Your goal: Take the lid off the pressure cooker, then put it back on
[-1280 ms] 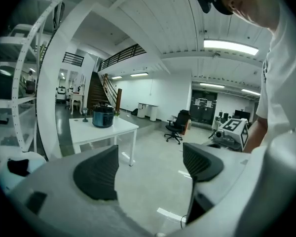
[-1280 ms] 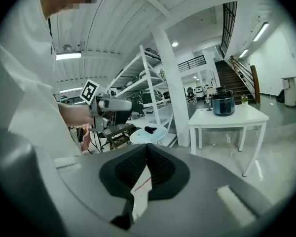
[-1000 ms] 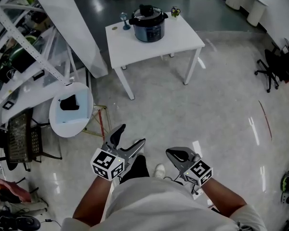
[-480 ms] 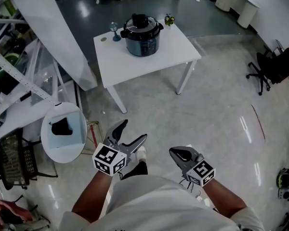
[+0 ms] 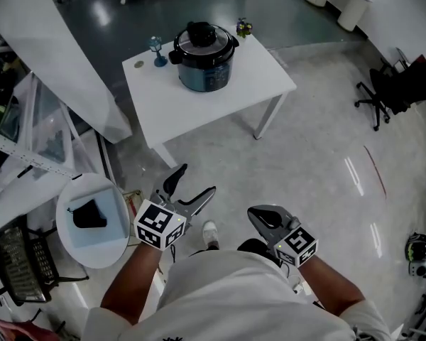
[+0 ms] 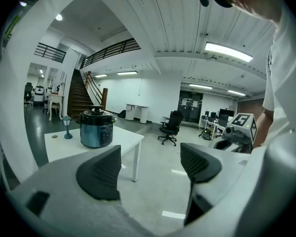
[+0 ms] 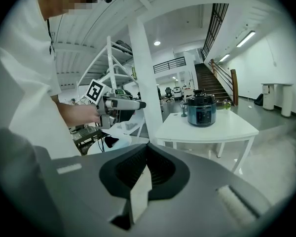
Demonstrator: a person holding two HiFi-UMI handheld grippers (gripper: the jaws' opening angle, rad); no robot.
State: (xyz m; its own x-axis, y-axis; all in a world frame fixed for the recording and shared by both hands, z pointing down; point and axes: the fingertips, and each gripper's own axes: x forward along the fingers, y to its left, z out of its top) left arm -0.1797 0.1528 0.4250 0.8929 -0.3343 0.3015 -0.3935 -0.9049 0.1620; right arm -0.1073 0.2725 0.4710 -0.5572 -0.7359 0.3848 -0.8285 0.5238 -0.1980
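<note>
A dark blue pressure cooker (image 5: 204, 68) with its black-knobbed lid (image 5: 202, 35) on stands on a white table (image 5: 255, 77) some way ahead of me. It shows small in the left gripper view as the cooker (image 6: 96, 128) and in the right gripper view as the cooker (image 7: 202, 109). My left gripper (image 5: 194, 187) is held low in front of my body, jaws wide apart and empty. Beside it, my right gripper (image 5: 264, 218) has its jaws pressed together with nothing between them. Both are far short of the table.
A small blue lamp figurine (image 5: 156, 50) and a little plant ornament (image 5: 242, 28) stand on the table by the cooker. A round white side table (image 5: 92, 219) with a dark object is at my left, beside white shelving (image 5: 21, 155). A black office chair (image 5: 394, 91) stands at right.
The table and cooker have come nearer and shifted left in the head view as I walk toward them. Both grippers keep the same pose before my body.
</note>
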